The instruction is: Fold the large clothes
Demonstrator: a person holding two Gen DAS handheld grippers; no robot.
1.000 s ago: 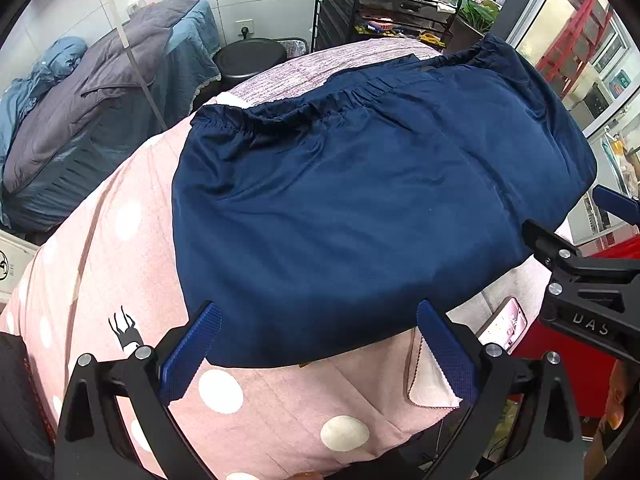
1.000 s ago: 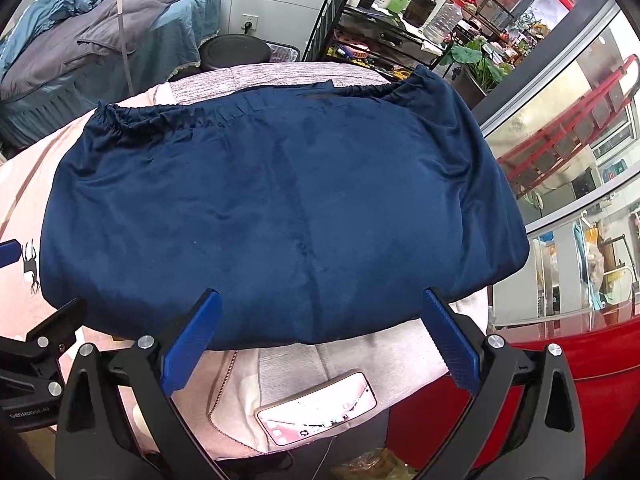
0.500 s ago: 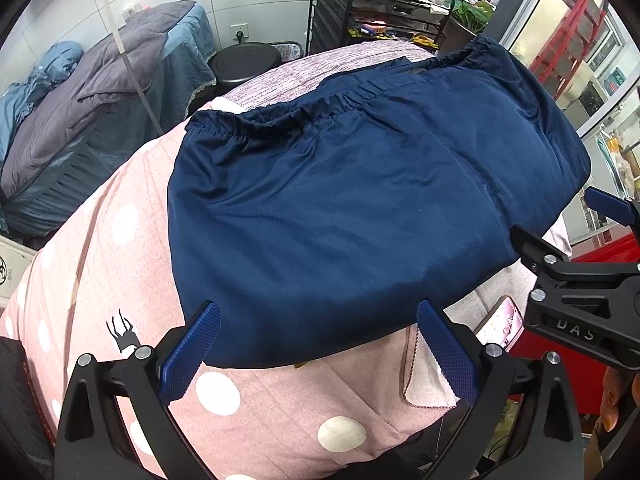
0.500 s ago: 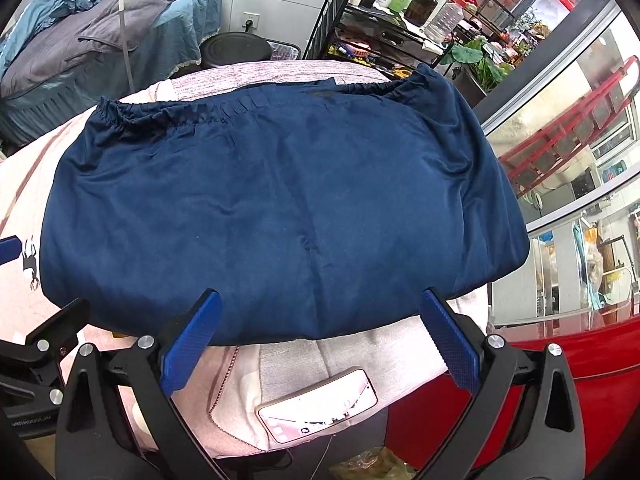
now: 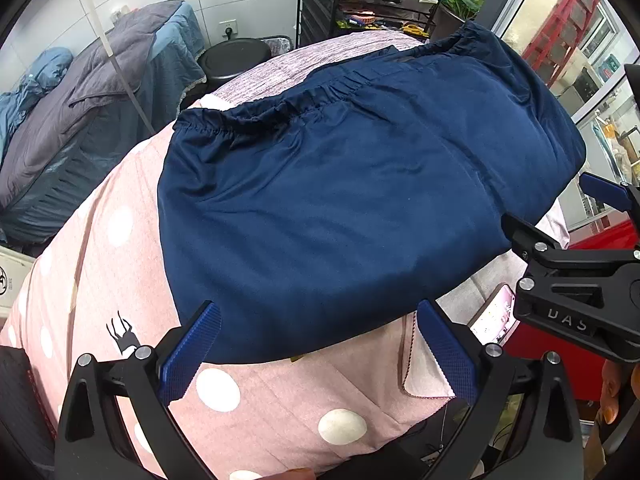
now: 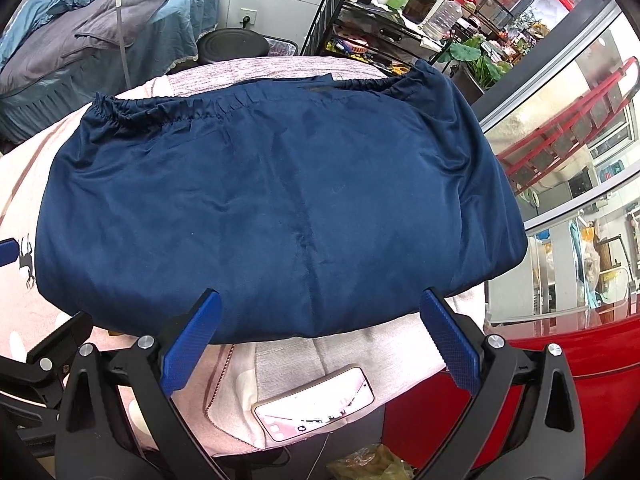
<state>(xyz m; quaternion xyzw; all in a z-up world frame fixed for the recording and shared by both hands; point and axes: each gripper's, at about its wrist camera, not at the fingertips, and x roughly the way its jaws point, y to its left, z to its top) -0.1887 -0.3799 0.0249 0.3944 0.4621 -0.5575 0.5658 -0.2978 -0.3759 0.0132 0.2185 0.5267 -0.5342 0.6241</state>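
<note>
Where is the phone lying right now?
In the right wrist view the phone lies screen-up near the table's front edge, just below the navy garment, between the open right claw's fingers.

Left black two-finger tongs with blue ribbed pads [image 5: 318,350] spread wide, holding nothing, right black tongs with blue ribbed pads [image 6: 320,344] likewise spread and empty, side by side, the right seen at the left view's right edge, fingertips [image 5: 610,400] just below.

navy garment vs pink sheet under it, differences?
The navy garment is plain; the pink sheet has white dots and a small deer print. The garment has a gathered elastic edge; the sheet shows a stitched hem. The garment lies on top; the sheet spreads wider beneath it. Both lie flat, ungripped.
</note>
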